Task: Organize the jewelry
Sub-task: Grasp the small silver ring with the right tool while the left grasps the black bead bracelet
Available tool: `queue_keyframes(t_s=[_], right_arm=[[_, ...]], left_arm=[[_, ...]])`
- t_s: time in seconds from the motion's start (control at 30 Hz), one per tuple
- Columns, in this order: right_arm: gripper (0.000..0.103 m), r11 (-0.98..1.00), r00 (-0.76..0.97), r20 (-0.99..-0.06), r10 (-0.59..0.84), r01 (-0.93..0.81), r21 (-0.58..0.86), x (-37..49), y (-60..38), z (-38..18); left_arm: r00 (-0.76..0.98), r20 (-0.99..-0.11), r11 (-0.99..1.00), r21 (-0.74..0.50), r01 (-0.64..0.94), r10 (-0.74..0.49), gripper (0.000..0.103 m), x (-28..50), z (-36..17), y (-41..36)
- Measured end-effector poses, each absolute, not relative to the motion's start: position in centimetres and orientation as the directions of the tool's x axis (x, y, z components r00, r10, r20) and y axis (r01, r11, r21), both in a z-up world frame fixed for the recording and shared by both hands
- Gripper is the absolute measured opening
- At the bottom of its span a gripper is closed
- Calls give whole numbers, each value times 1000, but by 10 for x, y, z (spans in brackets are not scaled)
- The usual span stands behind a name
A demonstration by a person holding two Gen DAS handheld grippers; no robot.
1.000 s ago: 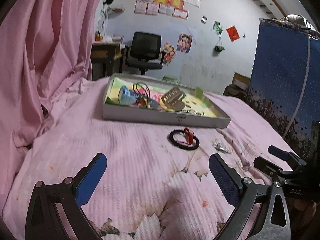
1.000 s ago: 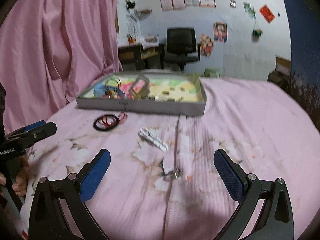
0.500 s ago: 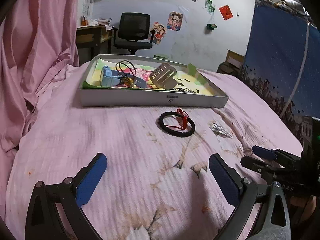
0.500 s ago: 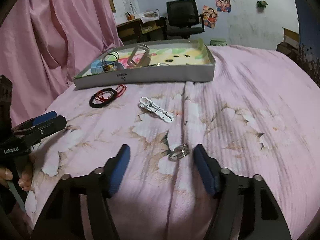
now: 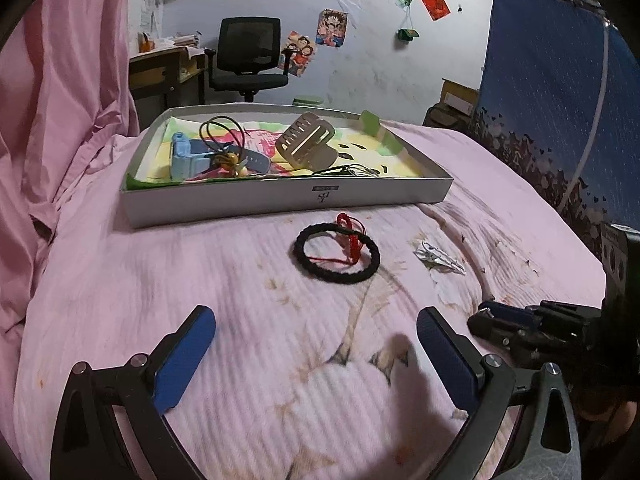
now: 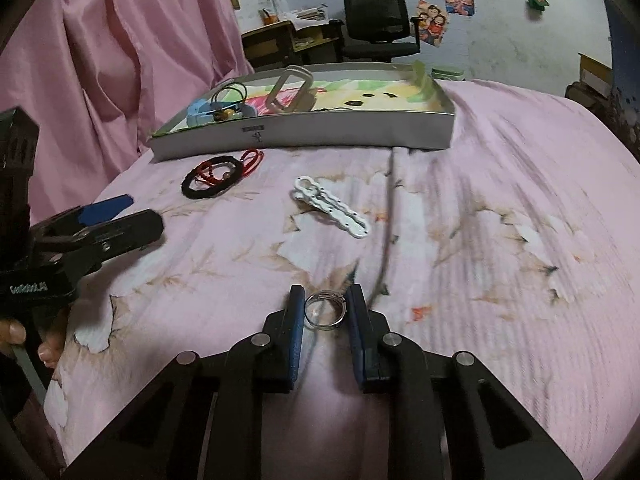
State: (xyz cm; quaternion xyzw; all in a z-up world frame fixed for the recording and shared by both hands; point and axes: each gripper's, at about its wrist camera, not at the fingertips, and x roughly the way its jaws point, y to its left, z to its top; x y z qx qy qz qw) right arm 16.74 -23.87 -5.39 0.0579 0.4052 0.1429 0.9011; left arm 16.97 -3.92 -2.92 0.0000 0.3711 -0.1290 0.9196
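A silver ring [image 6: 325, 310] lies on the pink floral bedspread between the blue pads of my right gripper [image 6: 325, 312], which is shut on it. My left gripper [image 5: 316, 344] hovers open over bare bedspread, nothing between its fingers. Ahead of it lie a black hair band [image 5: 336, 254] tangled with a red string bracelet [image 5: 349, 236], and a white hair clip [image 5: 440, 258]. The grey tray [image 5: 280, 200] beyond holds a blue watch [image 5: 188, 158], a beige claw clip [image 5: 308, 144] and black cords. My right gripper's tip [image 5: 492, 320] shows at the right of the left wrist view.
A pink curtain [image 5: 60, 80] hangs along the left of the bed. A blue patterned sheet [image 5: 560, 100] stands on the right. A desk and a black office chair [image 5: 248, 56] are behind the tray. A hand [image 6: 24, 340] holds the left gripper [image 6: 100, 220].
My right gripper has dropped toward the ring and narrowed from wide open to shut around it. The left gripper has moved closer to the hair band and stayed open.
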Motion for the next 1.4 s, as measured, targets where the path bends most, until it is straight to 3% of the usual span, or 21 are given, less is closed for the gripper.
queue_keyframes(t_s=[0.17, 0.27, 0.47, 0.53, 0.83, 1.2, 1.3, 1.4], right_arm=[[19, 946, 626, -710, 323, -227, 230, 178, -233, -54], [19, 940, 624, -703, 341, -231, 251, 184, -234, -54], [19, 933, 621, -697, 360, -232, 275, 192, -233, -57], [19, 932, 619, -697, 362, -238, 272, 195, -231, -57], [19, 930, 615, -698, 366, -256, 263, 200, -224, -57], [19, 931, 614, -699, 365, -256, 261, 200, -224, -58], [19, 931, 616, -699, 365, -257, 259, 200, -223, -59], [19, 929, 620, -692, 370, -265, 259, 199, -222, -59]], left_arm=[[674, -700, 967, -99, 237, -237, 94, 183, -31, -42], [663, -710, 966, -105, 237, -240, 84, 191, -33, -43], [657, -683, 948, -228, 223, -319, 68, 198, -33, -26], [650, -680, 941, -261, 218, -339, 55, 201, -35, -22], [609, -690, 917, -347, 196, -391, 20, 217, -44, -19], [556, -734, 920, -338, 199, -390, 17, 222, -53, -27], [564, -734, 925, -325, 196, -377, 8, 221, -53, -28], [587, -723, 929, -317, 188, -365, 6, 215, -51, -27]])
